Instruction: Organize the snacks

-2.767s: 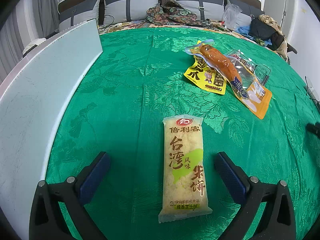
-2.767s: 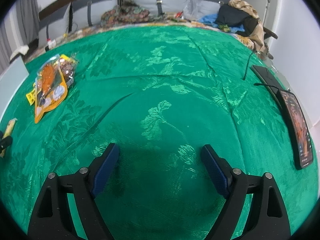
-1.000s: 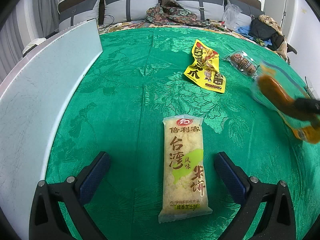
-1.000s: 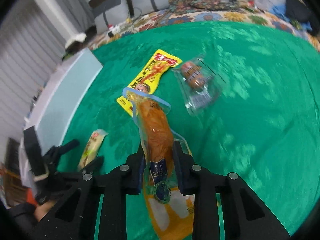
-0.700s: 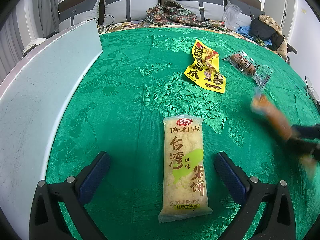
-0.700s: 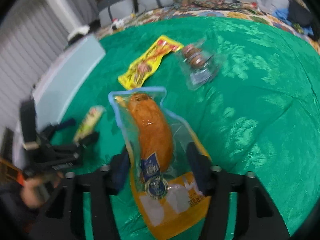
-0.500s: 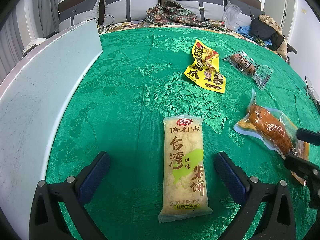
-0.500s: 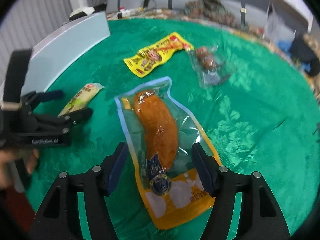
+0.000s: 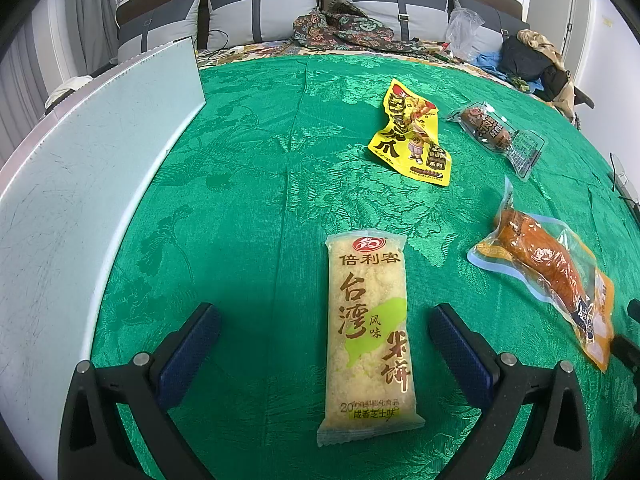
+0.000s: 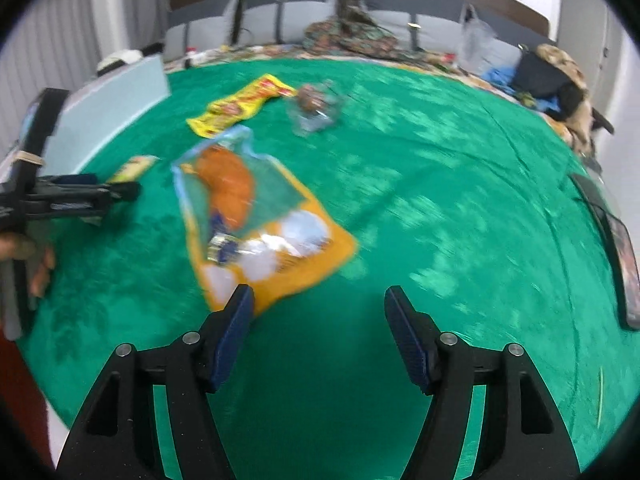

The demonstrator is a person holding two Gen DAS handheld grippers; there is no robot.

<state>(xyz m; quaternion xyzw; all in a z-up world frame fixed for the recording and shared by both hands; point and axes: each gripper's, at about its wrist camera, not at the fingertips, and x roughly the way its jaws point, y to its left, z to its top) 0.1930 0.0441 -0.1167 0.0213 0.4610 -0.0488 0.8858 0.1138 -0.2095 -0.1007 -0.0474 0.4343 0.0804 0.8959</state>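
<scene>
On the green counter [image 9: 248, 184], the right hand-held gripper [image 10: 319, 334] gapes empty beside the sausage pack [image 10: 256, 216]; the left hand-held gripper [image 9: 320, 344] straddles the rice cracker [image 9: 368, 332], wide open.

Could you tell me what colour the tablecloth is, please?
Green with a woven leaf pattern, the tablecloth shows best in the left wrist view.

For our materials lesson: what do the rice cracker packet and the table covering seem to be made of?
Rice cracker packet: thin clear plastic film, likely glossy; the crumbly contents show through and the ends are crimped.
Table covering: woven green fabric, probably damask; its leaf pattern catches a soft sheen.
</scene>
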